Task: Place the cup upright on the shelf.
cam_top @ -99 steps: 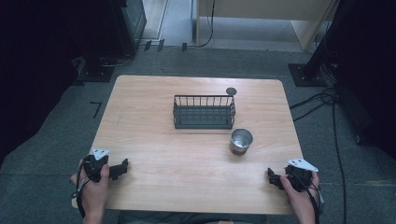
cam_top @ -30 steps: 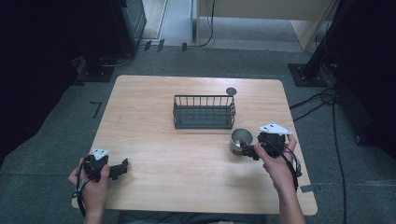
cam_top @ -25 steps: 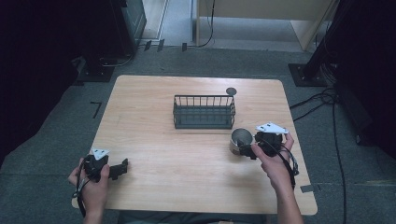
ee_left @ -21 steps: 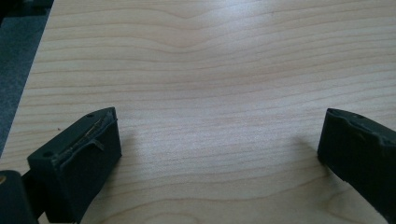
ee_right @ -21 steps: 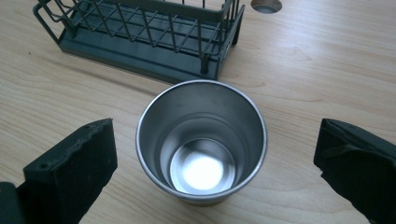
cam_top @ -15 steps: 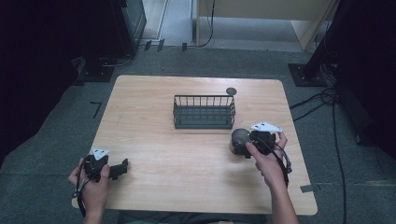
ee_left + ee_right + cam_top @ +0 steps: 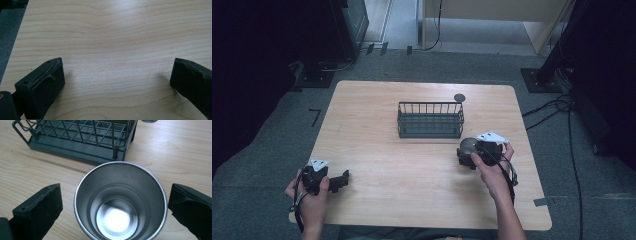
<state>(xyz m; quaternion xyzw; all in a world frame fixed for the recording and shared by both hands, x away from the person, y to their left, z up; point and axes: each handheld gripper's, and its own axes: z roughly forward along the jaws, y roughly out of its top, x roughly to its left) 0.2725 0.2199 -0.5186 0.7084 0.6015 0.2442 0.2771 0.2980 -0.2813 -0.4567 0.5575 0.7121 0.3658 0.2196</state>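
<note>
Wooden table (image 7: 412, 170); right gripper (image 7: 115, 205) straddles the steel cup (image 7: 120, 205), jaws wide (unclosed); next, squeeze; left gripper (image 7: 117, 80) idle, agape.

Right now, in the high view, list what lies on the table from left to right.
Left hand-held gripper → wire basket → steel cup → right hand-held gripper, its jaws open around the cup.

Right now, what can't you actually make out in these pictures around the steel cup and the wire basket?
- High view: the steel cup is mostly covered by the right hand-held gripper and hand.
- Right gripper view: the cup's near rim is cut off by the bottom edge; its outer wall is hidden.
- Right gripper view: the wire basket's far side is cut off by the top edge.
- High view: the small dark disc is too small to identify.
</note>
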